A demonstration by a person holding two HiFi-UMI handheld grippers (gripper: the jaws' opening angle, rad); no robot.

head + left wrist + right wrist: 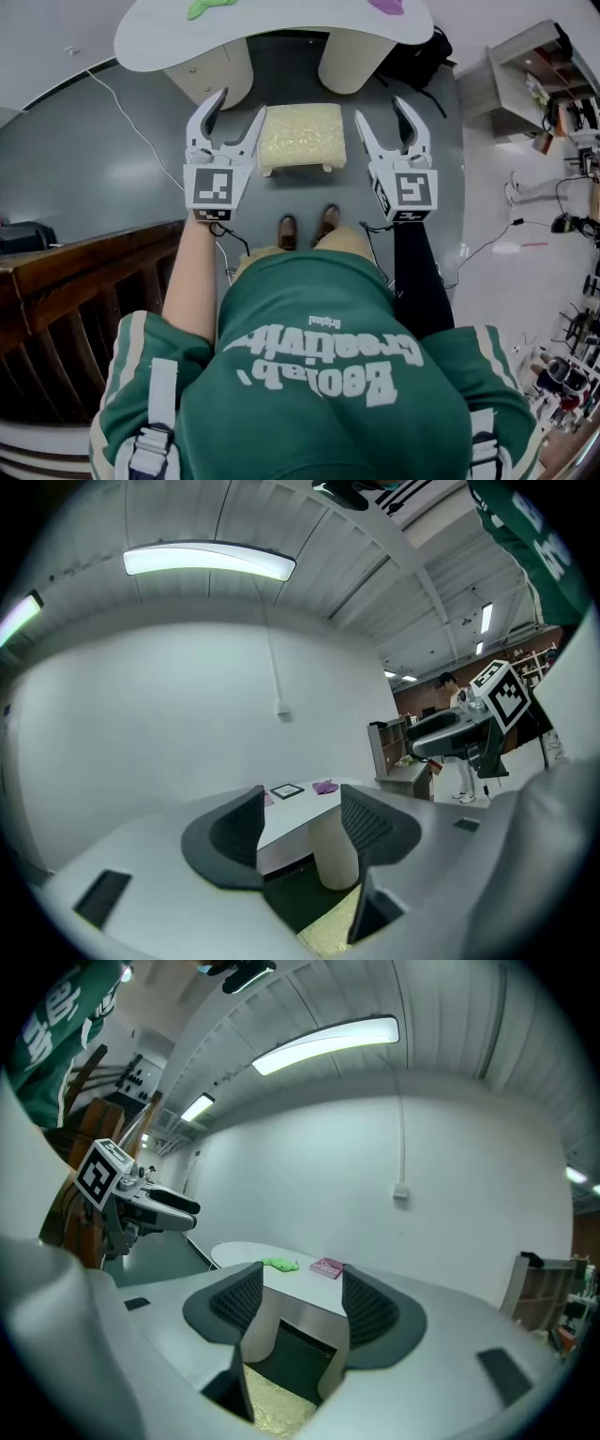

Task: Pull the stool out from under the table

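The stool (pixel 302 138), low with a yellowish cushion and pale legs, stands on the grey floor just in front of the white table (pixel 272 33). My left gripper (pixel 239 108) hangs open to the stool's left, and my right gripper (pixel 382 111) hangs open to its right. Both are held level above the stool and touch nothing. In the left gripper view the open left gripper (pixel 302 803) frames the table's leg (pixel 333 855), with a corner of the stool (pixel 328 937) below. The right gripper view shows the same past the right gripper (pixel 302 1283): the stool (pixel 277 1412) sits low between the jaws.
A dark wooden railing (pixel 84 281) runs along the left. Shelving (pixel 525 84) and cables line the right side. A black bag (pixel 422 56) lies behind the table, a drawer unit (pixel 211 75) beneath it. The person's shoes (pixel 305 230) stand just short of the stool.
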